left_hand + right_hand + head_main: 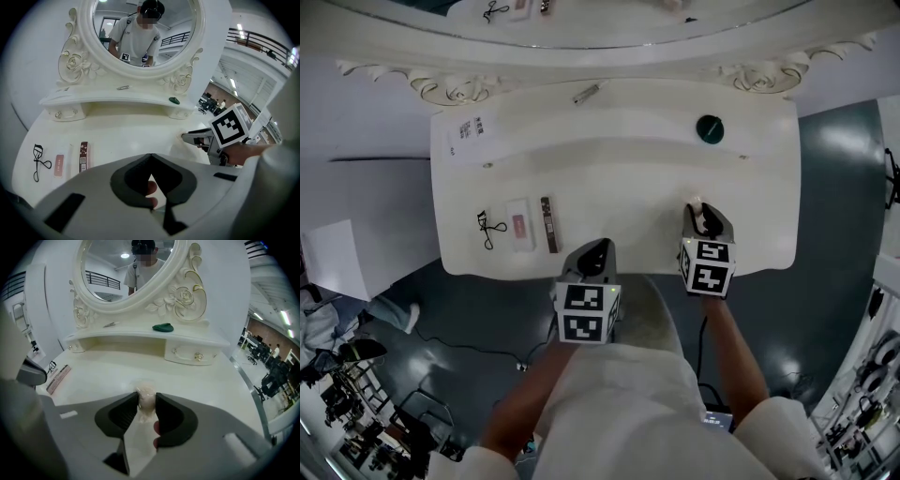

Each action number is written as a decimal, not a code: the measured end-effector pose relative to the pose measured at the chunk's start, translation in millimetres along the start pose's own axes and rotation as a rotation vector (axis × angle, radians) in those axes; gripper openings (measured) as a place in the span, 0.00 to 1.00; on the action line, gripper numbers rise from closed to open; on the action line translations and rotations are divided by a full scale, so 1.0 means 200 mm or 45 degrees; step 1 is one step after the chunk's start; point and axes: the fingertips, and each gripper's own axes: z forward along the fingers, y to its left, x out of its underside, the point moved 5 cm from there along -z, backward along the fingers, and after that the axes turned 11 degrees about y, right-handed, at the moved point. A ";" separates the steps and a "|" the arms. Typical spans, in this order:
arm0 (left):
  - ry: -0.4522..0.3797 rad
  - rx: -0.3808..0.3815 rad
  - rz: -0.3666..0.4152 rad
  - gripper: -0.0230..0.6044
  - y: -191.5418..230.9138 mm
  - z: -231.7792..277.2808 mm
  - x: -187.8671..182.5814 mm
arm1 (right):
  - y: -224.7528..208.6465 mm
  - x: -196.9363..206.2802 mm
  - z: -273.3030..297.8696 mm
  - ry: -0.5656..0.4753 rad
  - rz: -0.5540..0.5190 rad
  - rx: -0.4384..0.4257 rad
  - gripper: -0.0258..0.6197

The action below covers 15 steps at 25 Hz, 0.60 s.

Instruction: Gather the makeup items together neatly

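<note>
**A:** What do we see at the right gripper (147, 401)?

**B:** Its two dark pads press on either side of a small pale cream lump (146, 393). The lump sits on the white glossy surface (619, 183), near the front right edge.

**A:** And the left gripper (151, 158)?

**B:** We find its jaws standing together with nothing between them. It hangs over the front edge of the surface, to the left of the right gripper and apart from it.

**A:** Where do the other makeup items lie?

**B:** At the left of the surface we count three in a row, side by side but not touching. They are a black wire-handled eyelash curler (487, 229), a flat pale packet with a pink panel (519, 225) and a slim dark brown patterned stick (548, 223). All three lie well apart from the lump.

**A:** What rests higher up?

**B:** On the raised shelf below the oval mirror in its carved white frame (183, 23) we note a small slim silvery piece (586, 93). A dark green round piece (710, 128) rests there too, well apart from it.
</note>
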 end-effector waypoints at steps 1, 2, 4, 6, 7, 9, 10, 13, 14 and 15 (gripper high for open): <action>-0.001 -0.001 -0.002 0.05 0.00 0.00 0.00 | 0.01 0.00 -0.01 -0.002 -0.004 -0.006 0.23; -0.002 -0.002 -0.005 0.05 0.00 -0.01 0.01 | 0.02 0.00 -0.01 -0.004 -0.006 -0.013 0.23; -0.004 -0.003 -0.010 0.05 0.01 -0.02 0.01 | 0.04 0.00 -0.02 -0.007 -0.009 -0.026 0.23; -0.010 -0.004 -0.013 0.05 0.02 -0.03 0.02 | 0.07 0.00 -0.03 -0.008 -0.012 -0.035 0.23; -0.013 -0.004 -0.014 0.05 0.02 -0.03 0.02 | 0.08 0.00 -0.03 -0.007 -0.011 -0.039 0.23; -0.020 -0.007 -0.018 0.05 0.03 -0.05 0.03 | 0.10 0.00 -0.04 -0.006 -0.007 -0.044 0.23; -0.024 -0.009 -0.020 0.05 0.03 -0.05 0.03 | 0.11 0.00 -0.04 -0.007 -0.005 -0.046 0.23; -0.033 -0.015 -0.026 0.05 0.06 -0.08 0.04 | 0.13 0.01 -0.05 -0.005 0.002 -0.050 0.23; -0.036 -0.015 -0.028 0.05 0.06 -0.08 0.04 | 0.14 0.01 -0.06 -0.004 0.007 -0.049 0.23; -0.038 -0.016 -0.030 0.05 0.07 -0.09 0.05 | 0.15 0.01 -0.06 -0.002 0.015 -0.048 0.23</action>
